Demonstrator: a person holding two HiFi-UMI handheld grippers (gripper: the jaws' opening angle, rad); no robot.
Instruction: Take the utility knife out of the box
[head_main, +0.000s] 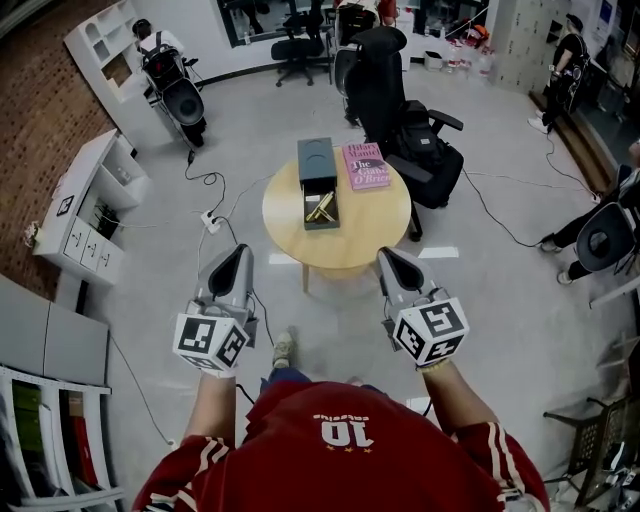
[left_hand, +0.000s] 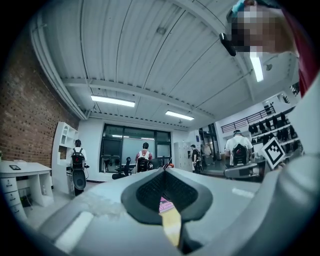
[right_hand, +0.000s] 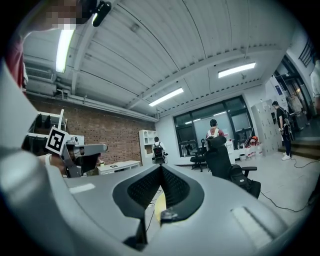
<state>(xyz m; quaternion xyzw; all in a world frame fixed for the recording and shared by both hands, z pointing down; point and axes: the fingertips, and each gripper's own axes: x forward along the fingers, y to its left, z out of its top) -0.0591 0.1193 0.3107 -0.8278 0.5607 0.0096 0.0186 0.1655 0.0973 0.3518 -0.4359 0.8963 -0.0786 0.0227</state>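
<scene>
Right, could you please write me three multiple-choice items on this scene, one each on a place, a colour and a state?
1. Where is the book? A on the round table, right of the box; B on the floor; C inside the box.
2. What colour is its cover? A green; B pink; C white.
3. How do the left gripper and right gripper stand? A both wide open; B left holds the book; C both shut, empty.
1 A, it lies beside the box; 2 B, the cover is pink; 3 C, jaws together in both gripper views, utility knife in the box.
</scene>
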